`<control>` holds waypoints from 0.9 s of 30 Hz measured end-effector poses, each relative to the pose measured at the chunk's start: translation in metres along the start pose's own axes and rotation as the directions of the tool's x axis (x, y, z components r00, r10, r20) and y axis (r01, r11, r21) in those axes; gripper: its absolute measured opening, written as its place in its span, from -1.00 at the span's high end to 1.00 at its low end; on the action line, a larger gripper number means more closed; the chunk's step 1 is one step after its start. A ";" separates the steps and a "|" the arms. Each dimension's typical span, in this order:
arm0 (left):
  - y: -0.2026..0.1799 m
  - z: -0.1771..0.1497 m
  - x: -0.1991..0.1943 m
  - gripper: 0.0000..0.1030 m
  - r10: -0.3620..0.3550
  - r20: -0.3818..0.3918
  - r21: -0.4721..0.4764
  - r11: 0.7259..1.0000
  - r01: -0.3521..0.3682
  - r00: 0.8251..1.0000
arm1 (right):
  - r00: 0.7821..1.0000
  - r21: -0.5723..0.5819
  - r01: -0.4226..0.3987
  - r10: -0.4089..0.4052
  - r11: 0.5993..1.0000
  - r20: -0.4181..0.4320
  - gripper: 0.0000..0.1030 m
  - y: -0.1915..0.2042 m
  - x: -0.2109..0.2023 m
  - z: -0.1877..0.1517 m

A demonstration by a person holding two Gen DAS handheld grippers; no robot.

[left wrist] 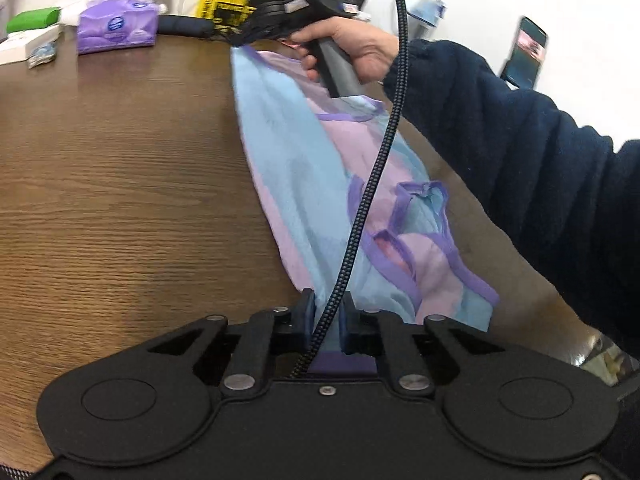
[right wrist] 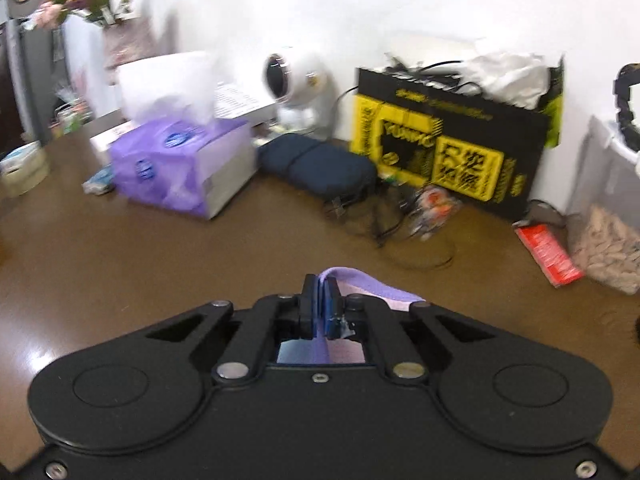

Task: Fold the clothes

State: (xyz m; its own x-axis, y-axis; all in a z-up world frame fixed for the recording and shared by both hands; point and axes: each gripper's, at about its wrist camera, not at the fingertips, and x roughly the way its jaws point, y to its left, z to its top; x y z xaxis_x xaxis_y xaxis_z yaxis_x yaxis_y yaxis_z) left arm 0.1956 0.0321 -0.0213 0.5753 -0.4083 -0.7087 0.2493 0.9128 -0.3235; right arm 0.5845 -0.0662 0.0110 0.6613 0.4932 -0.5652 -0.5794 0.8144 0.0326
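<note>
black-yellow bag [right wrist: 452,148] reading YUNMO, purple tissue pack [right wrist: 180,164]

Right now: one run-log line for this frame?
phase: fold grasp | left gripper: shut on garment | right gripper: shut on garment hem | garment: stretched over table

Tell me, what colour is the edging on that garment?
Purple, on a light blue and pink garment; clearest in the left wrist view.

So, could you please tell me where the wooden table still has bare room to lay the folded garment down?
The brown wooden table is bare left of the blue-and-pink garment, up to the purple tissue pack. The far edge by the wall is crowded: the yellow-and-black bag, navy pouch, cables and red packet.
</note>
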 end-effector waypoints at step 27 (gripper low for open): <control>-0.113 -0.051 -0.043 -0.69 -0.074 0.138 0.263 0.964 0.035 0.988 | 0.979 -0.108 0.094 -0.072 0.990 0.189 -0.61 -0.020 -0.244 -0.008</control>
State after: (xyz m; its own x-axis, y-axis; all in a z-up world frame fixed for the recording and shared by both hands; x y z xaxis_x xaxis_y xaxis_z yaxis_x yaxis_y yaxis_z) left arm 0.1029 -0.0543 0.0139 0.6575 -0.4695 -0.5893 0.4655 0.8681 -0.1723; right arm 0.4311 -0.2046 0.1416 0.7793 0.4822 -0.4003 -0.5632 0.8190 -0.1100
